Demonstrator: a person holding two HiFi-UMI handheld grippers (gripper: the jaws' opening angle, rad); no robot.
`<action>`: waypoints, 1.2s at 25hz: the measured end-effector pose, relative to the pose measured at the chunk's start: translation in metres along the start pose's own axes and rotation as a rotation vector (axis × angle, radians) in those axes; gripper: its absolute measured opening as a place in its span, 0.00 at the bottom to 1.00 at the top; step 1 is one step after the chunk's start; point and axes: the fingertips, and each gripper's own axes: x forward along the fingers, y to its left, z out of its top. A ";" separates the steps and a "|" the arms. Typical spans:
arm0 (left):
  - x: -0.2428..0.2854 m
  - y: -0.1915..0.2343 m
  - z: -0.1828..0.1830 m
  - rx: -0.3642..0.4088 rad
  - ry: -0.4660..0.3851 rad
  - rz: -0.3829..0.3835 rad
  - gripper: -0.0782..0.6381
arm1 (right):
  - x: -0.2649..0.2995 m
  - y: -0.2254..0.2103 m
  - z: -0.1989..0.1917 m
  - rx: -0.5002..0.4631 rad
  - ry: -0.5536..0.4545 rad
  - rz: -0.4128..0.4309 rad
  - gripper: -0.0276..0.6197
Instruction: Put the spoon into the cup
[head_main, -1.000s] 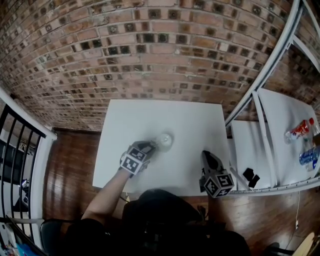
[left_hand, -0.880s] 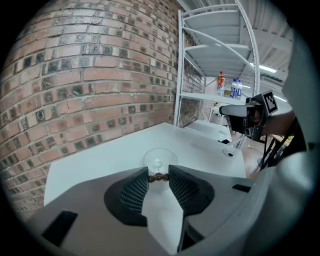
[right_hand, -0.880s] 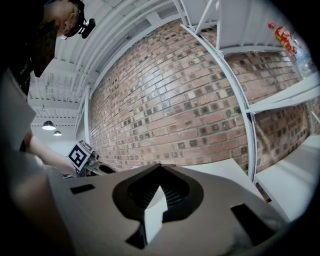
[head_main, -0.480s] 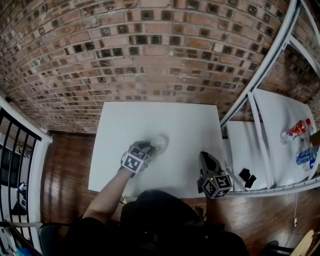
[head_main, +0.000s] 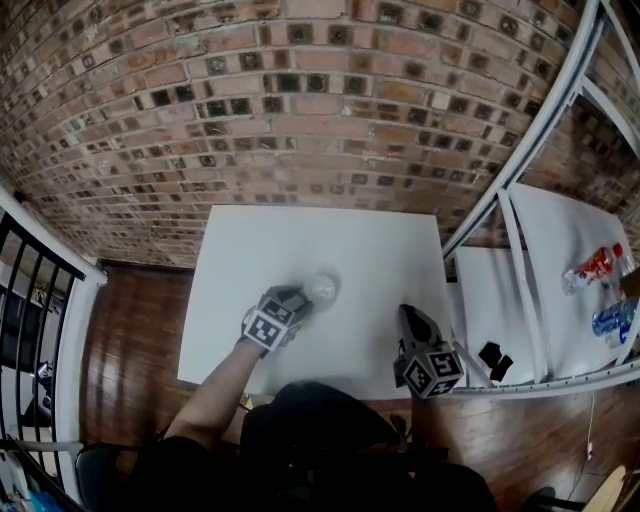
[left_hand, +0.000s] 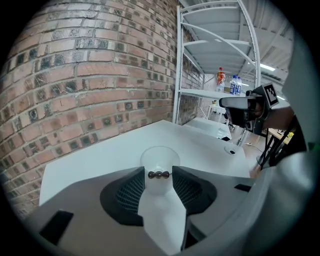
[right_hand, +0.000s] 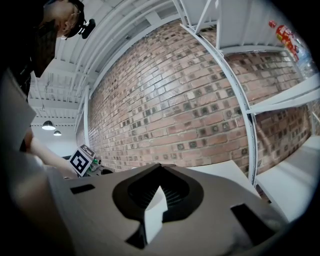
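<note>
Head view: left tongs (head_main: 300, 301) sit low on the white surface (head_main: 300, 235), tips right at the clear cup (head_main: 322, 290), which stands upright near the middle. Right tongs (head_main: 407, 315) rest well apart, near the surface's right edge, w/ nothing around them. Spoon can't be made out from up here.

Left gripper view: the jaws have just been opening and now stand released, pads (left_hand: 131, 192) off to either side, the cup straight ahead between the tips. A short row of three dark beads (left_hand: 158, 174) hangs across the gap at the cup's near wall. It's prob. the spoon's handle end, though the view is too poor to be sure. If so, the spoon has been let go at or in the cup, and the task looks about done; next would be backing out w/o tipping the cup.

Right gripper view: jaws clenched, tips meeting, nothing held; only brick wall and shelving ahead.
</note>
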 end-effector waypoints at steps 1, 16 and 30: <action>-0.002 0.001 0.001 -0.003 -0.010 0.004 0.35 | 0.001 0.001 0.000 0.000 0.000 0.003 0.05; -0.166 0.069 0.063 -0.115 -0.515 0.328 0.11 | 0.013 0.026 0.013 -0.030 -0.019 0.075 0.05; -0.247 0.054 0.029 -0.156 -0.551 0.447 0.11 | 0.012 0.067 0.003 -0.057 0.021 0.127 0.05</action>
